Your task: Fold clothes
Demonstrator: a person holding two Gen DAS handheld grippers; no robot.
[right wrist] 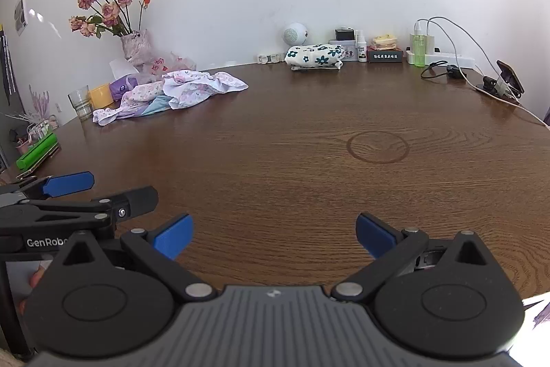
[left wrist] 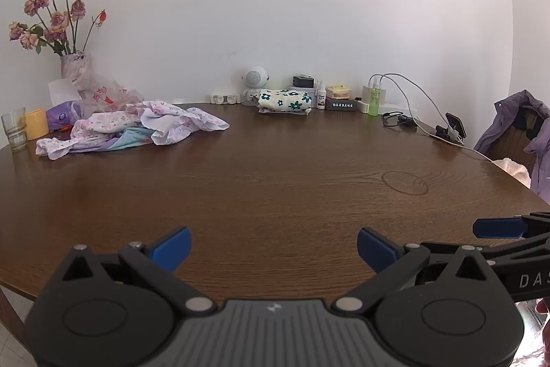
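Observation:
A loose heap of pale pink and lilac floral clothes (left wrist: 137,126) lies at the far left of the brown wooden table (left wrist: 275,188); it also shows in the right wrist view (right wrist: 175,92). A folded white garment with dark green flowers (left wrist: 284,101) sits at the back against the wall, also in the right wrist view (right wrist: 314,56). My left gripper (left wrist: 274,246) is open and empty over the near table edge. My right gripper (right wrist: 274,234) is open and empty beside it. Both are far from the clothes.
A vase of dried roses (left wrist: 74,66), a glass (left wrist: 14,128), a yellow cup (left wrist: 36,123) and plastic bags stand at the back left. A round speaker (left wrist: 255,78), bottles, boxes, a power strip with cables (left wrist: 405,107) and a phone stand (left wrist: 455,126) line the back right. A chair with a purple jacket (left wrist: 515,126) stands right.

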